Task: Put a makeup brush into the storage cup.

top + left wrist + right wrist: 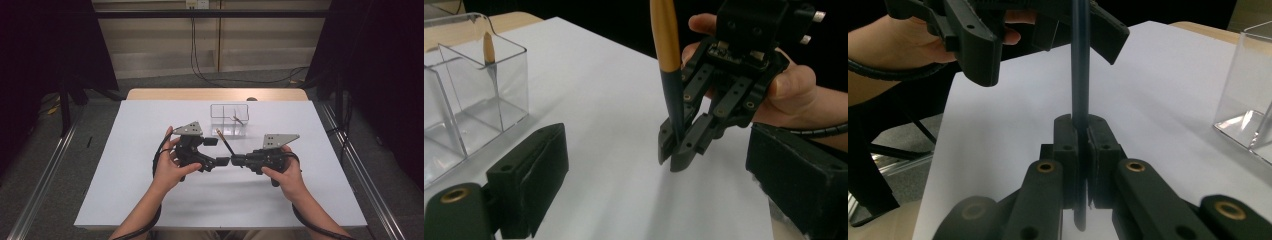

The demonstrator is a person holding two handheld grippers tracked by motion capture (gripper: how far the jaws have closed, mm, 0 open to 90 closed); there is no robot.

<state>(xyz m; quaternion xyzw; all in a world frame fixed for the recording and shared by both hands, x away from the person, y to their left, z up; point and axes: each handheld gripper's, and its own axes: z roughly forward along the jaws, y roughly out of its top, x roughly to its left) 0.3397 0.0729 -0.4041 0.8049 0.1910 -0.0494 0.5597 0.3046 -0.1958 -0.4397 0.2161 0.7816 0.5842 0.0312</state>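
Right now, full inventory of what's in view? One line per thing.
White sheet-covered table: one, white top with a wooden edge at the far side, centre of the high view.
Clear plastic compartmented box: one, transparent, far centre of the table.
Gold-and-black pen: one, upright, clamped at its dark lower end in the right gripper.
Second gold-tipped pen: one, leaning inside the box.
Black cables: several, on the floor beyond the table.
Left gripper: one, black, jaws apart on either side of the pen.
Right gripper: one, black, jaws shut on the pen.
Hands: two, one on each gripper.
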